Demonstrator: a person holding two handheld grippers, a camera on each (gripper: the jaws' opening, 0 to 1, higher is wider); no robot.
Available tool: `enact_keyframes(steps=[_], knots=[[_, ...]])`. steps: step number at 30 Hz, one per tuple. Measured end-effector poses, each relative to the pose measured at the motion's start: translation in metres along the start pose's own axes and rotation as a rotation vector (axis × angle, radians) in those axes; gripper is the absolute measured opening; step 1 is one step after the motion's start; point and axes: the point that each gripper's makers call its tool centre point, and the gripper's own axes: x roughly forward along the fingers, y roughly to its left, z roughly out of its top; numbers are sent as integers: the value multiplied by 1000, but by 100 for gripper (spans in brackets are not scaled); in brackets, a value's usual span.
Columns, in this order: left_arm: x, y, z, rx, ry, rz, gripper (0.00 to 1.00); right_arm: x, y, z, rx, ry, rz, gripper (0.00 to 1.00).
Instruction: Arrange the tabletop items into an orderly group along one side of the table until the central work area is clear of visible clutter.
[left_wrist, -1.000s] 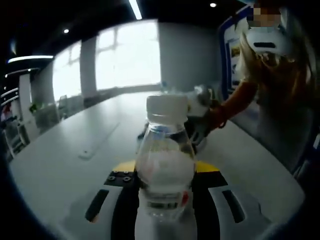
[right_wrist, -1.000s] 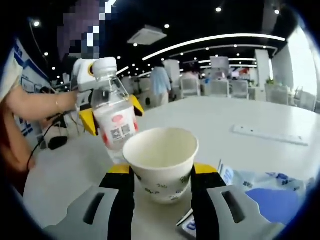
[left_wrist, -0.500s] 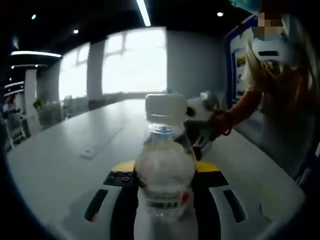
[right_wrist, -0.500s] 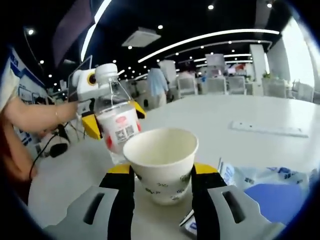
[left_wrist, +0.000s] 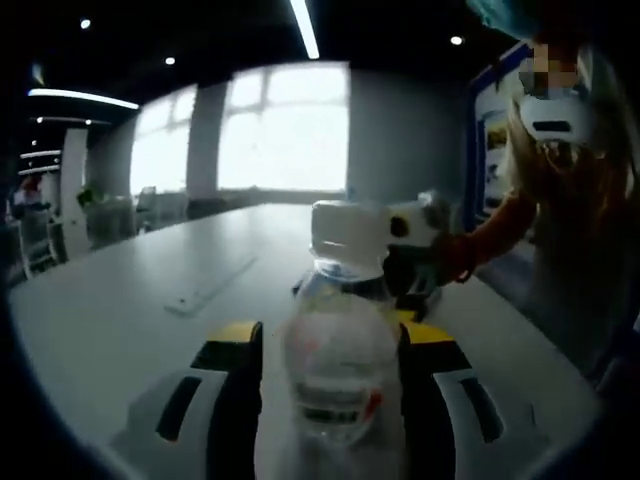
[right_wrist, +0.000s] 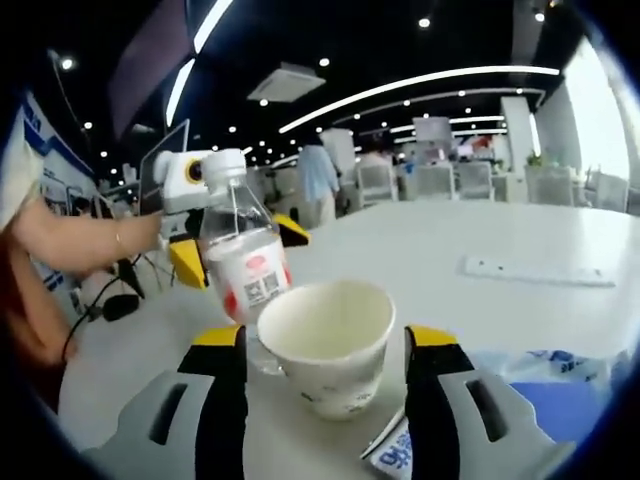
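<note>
A clear water bottle (left_wrist: 340, 350) with a white cap and a red-and-white label stands between my left gripper's (left_wrist: 330, 335) jaws. It leans on the right jaw, with a thin gap at the left one. From the right gripper view the bottle (right_wrist: 245, 265) stands just behind a white paper cup (right_wrist: 325, 335), with the left gripper (right_wrist: 240, 248) at its middle. The cup sits on the white table (right_wrist: 430, 230) between my right gripper's (right_wrist: 325, 340) jaws, which stand open and clear of it on both sides.
A blue-and-white packet (right_wrist: 540, 385) lies by the right jaw. A white power strip (right_wrist: 535, 270) lies further out on the table, also seen as the strip (left_wrist: 210, 290) in the left gripper view. A person's arm (right_wrist: 70, 240) reaches in from the left. Office chairs stand beyond the table.
My right gripper's jaws have spread and let go of the cup. My left gripper's jaws have parted a little around the bottle, which has shifted towards the right jaw.
</note>
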Motion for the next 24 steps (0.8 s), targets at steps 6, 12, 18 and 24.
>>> enact_keyframes(steps=[6,12,18,24], knots=[[0,-2,13,-22,-1,53,71,-6,-2,16,14,-36,-13,76],[-2,-1,22,-103,-1,126,97,-13,-4,35,32,-76,-10,99],[-6,-12,26,-126,30,190,100,-27,-2,46,30,-59,8,100],[-14,-20,37,-132,39,290,100,-47,3,53,-1,-25,24,100]])
